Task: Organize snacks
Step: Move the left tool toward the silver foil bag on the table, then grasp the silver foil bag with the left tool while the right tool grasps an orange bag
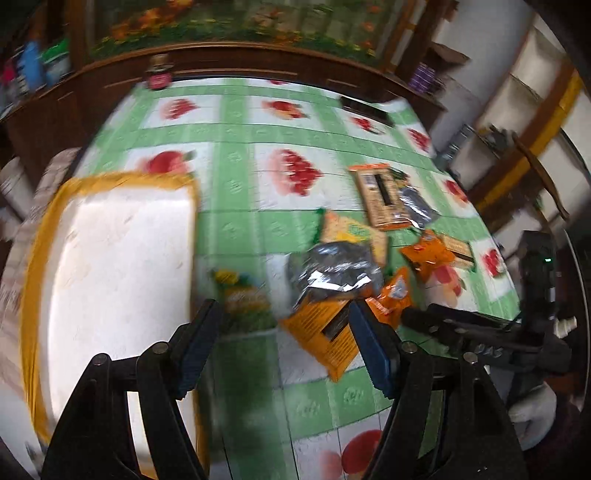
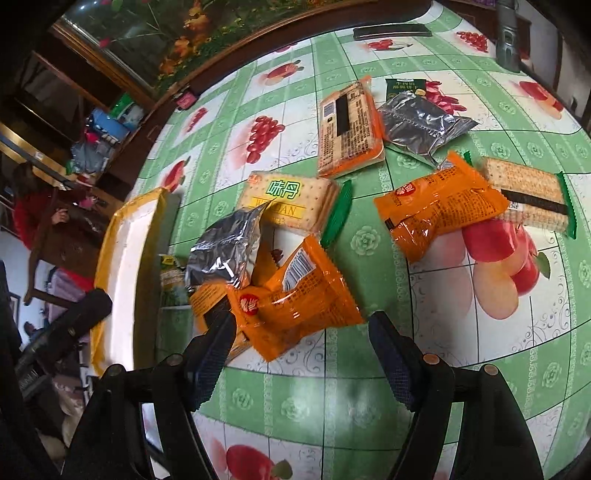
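Observation:
Several snack packs lie on a green fruit-print tablecloth [image 2: 354, 406]. My right gripper [image 2: 301, 317] is open just above an orange packet [image 2: 295, 306], its pads not pressing it. Beside that packet are a silver packet [image 2: 229, 243], a cracker pack [image 2: 288, 203] with green ends and a small green packet [image 2: 171, 280]. Farther right lie a second orange packet [image 2: 439, 210] and another cracker pack [image 2: 528, 199]. My left gripper [image 1: 283, 310] is open and holds nothing, between a white tray [image 1: 110, 258] with a yellow rim and the silver packet [image 1: 336, 269]. The tray [image 2: 125, 266] holds nothing I can see.
An orange-edged biscuit pack [image 2: 347, 129] and a second silver packet [image 2: 421, 125] lie farther back. A black flat object [image 2: 391, 31] sits near the far edge, a jar [image 1: 159, 75] on the wooden cabinet behind. A person in red [image 2: 33, 206] sits far left.

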